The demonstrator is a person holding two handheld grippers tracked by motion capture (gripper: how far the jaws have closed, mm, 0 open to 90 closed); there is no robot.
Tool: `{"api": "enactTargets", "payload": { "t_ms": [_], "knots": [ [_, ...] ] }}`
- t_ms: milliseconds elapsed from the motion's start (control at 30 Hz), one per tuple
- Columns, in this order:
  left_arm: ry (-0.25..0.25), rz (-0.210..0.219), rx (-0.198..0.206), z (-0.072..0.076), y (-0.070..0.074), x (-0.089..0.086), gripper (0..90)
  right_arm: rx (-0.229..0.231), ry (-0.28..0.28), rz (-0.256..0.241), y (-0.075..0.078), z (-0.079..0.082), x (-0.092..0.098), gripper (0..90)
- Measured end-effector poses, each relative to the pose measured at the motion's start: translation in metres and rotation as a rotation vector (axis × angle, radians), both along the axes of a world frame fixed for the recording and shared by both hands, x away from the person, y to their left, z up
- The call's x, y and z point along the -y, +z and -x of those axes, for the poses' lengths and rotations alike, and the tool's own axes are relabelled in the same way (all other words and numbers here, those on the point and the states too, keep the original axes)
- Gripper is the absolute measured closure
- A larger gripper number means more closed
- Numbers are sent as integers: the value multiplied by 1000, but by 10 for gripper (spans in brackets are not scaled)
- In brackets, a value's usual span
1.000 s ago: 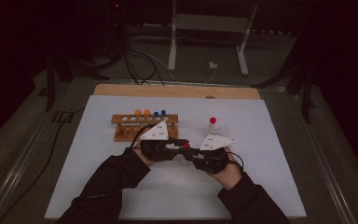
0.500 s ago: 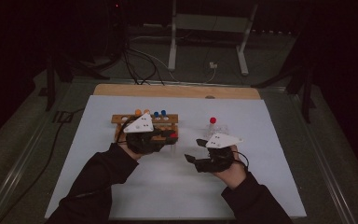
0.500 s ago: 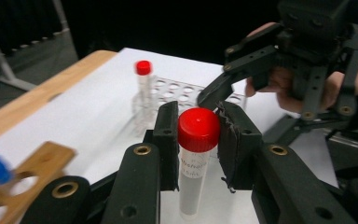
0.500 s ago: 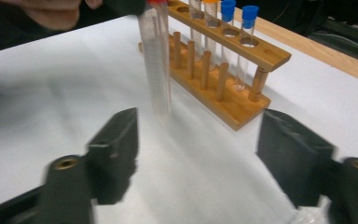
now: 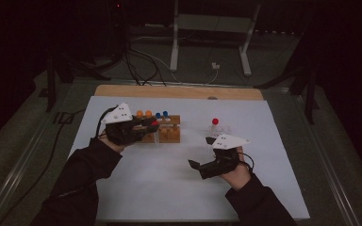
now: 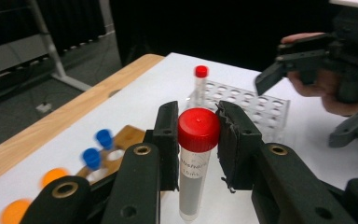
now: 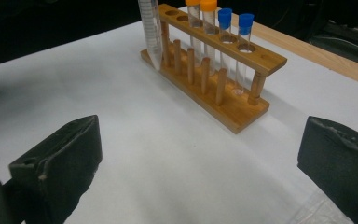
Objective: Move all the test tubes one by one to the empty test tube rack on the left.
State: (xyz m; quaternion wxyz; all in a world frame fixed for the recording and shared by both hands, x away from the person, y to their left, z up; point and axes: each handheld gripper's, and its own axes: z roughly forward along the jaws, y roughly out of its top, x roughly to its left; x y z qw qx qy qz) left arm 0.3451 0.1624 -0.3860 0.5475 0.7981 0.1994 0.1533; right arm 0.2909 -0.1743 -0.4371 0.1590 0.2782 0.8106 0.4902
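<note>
The white-covered tabletop (image 5: 169, 188) with its bare wooden far edge is the biggest thing here, and both sleeved forearms come onto it from the near side. On its left half stands the wooden test-tube rack (image 5: 167, 134); the right claw's view shows it far better than the high view does, with two orange-capped tubes (image 7: 201, 23) and two blue-capped tubes (image 7: 233, 32) upright in its holes, and a clear pointed-bottom tube (image 7: 151, 32) hanging just in front of its end, apart from the paper. The left claw's view adds the clear plastic tube rack (image 6: 242, 100) on the right half of the tabletop, with a small red-capped tube (image 6: 200, 84) standing at its far end; from above that rack is barely more than a pale smudge.

The left claw (image 5: 153, 124) sits over the near-left part of the wooden rack. Its view shows the jaws pressed in on either side of a large red-capped clear tube (image 6: 196, 163), gripped just under the cap and held upright.

The right claw (image 5: 199, 169) hovers over bare paper, well apart from both racks. Its jaws are spread wide, with nothing between them.
</note>
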Motion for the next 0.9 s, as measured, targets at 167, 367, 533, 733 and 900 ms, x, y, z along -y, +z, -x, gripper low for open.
{"api": "enactTargets", "payload": {
  "t_ms": [167, 367, 533, 733, 900],
  "knots": [
    [64, 13, 14, -5, 7, -19, 717, -7, 12, -20, 1, 0, 2, 0],
    [129, 21, 30, -14, 15, -39, 717, -4, 13, -22, 1, -1, 3, 0],
    [190, 22, 34, -24, 15, -52, 717, -1, 13, -19, 2, 0, 4, 0],
    [258, 39, 43, -38, 10, -60, 717, -3, 15, -22, 2, -1, 4, 0],
    [298, 57, 37, -50, 1, -64, 717, -3, 14, -21, 2, -1, 6, 0]
  ]
}}
